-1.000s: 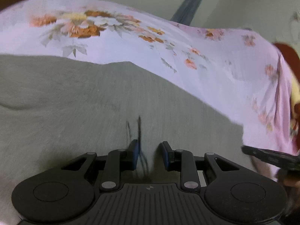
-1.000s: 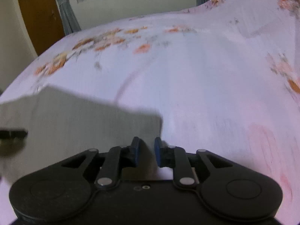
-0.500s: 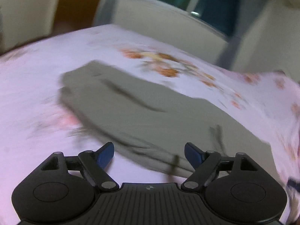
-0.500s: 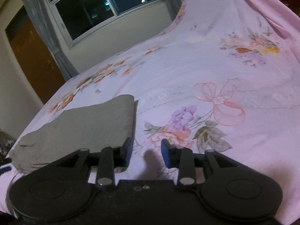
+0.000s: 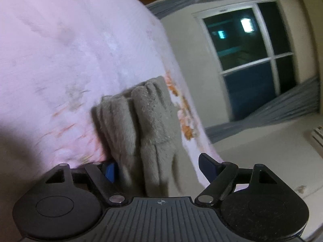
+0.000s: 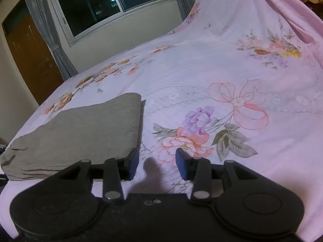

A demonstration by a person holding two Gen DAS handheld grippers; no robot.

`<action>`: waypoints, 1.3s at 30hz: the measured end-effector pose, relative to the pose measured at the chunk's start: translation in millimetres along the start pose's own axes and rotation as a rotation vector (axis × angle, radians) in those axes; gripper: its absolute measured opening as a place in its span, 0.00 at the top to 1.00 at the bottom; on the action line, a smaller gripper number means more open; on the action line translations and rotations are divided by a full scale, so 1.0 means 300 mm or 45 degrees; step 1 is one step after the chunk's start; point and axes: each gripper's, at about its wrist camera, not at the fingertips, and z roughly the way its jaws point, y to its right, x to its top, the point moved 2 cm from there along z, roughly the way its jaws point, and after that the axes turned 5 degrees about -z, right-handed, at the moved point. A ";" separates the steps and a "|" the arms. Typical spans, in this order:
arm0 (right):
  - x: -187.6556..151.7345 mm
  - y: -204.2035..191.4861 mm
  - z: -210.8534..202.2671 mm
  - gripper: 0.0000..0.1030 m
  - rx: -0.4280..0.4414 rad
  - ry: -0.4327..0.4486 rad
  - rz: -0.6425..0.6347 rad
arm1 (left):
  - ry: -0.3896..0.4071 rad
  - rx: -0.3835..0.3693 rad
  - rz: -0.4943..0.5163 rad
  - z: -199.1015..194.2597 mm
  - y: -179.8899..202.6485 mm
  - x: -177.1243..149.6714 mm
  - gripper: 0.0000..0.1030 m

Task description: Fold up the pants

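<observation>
the pants (image 6: pixel 80 133) lie as a grey folded bundle on the bed sheet (image 6: pixel 232 64), and the fold looks almost finished. the right gripper (image 6: pixel 157 161) is spread to a middle width and holds nothing. the bundle is ahead of it and to the left, and its near right corner lies just at the left finger (image 6: pixel 133 162); i cannot tell if they touch. in front of this gripper there is only sheet with printed flowers.

the left gripper (image 5: pixel 159 166) is spread wide and it also grips nothing. the end of the pants (image 5: pixel 141 125) lies between its 2 fingers, nearer to the left finger (image 5: pixel 110 170), which is partly hidden behind the cloth.

i think the step in hand is to check the bundle or to press and tidy it. to do it well, the left gripper should come level with the bed before it closes, and it should take all layers of the end together, not only the top one. the right gripper can hold down the near corner so the stack does not slide or open.

the left wrist view is tilted and blurred, but it shows the end of the bundle, where at least 2 thick rolls of cloth lie side by side. the right wrist view does not show this. it shows instead the flat top of the bundle, its layered near edge, and its place near the left side of the bed, with a window (image 6: pixel 113 4) and a door (image 6: pixel 30 56) far ahead.
</observation>
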 end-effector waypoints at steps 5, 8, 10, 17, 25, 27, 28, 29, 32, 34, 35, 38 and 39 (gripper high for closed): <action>0.018 0.012 0.009 0.60 0.000 -0.026 -0.002 | 0.126 -0.120 0.054 -0.081 0.035 -0.028 0.82; 0.064 0.031 -0.011 0.59 -0.092 0.036 -0.085 | 0.055 0.063 0.046 -0.062 -0.057 -0.034 0.82; 0.100 0.081 0.003 0.58 -0.162 0.037 -0.059 | 0.048 0.072 0.074 -0.048 -0.065 -0.035 0.82; 0.075 0.126 0.099 0.15 -0.339 -0.123 -0.196 | 0.053 0.182 0.177 -0.056 0.048 -0.055 0.81; 0.044 0.098 0.121 0.00 -0.459 -0.101 -0.265 | 0.046 0.035 0.487 -0.054 0.462 -0.179 0.81; 0.053 0.097 0.124 0.00 -0.458 -0.097 -0.262 | 0.006 0.015 0.596 -0.029 0.586 -0.251 0.81; 0.051 0.100 0.122 0.00 -0.454 -0.094 -0.258 | -0.012 0.019 0.667 -0.008 0.648 -0.297 0.81; 0.052 0.102 0.122 0.00 -0.451 -0.092 -0.254 | -0.027 0.021 0.726 -0.014 0.696 -0.337 0.81; 0.046 0.101 0.117 0.00 -0.446 -0.085 -0.247 | -0.102 -0.011 0.878 0.044 0.828 -0.487 0.81; 0.045 0.104 0.115 0.00 -0.441 -0.083 -0.241 | -0.176 -0.038 0.943 0.097 0.889 -0.587 0.81; 0.044 0.106 0.115 0.00 -0.439 -0.081 -0.238 | -0.216 -0.044 0.980 0.123 0.915 -0.643 0.81; 0.044 0.114 0.112 0.00 -0.428 -0.077 -0.224 | -0.317 -0.049 1.063 0.210 0.973 -0.775 0.81; 0.044 0.116 0.110 0.00 -0.422 -0.074 -0.216 | -0.352 -0.047 1.088 0.243 0.977 -0.820 0.81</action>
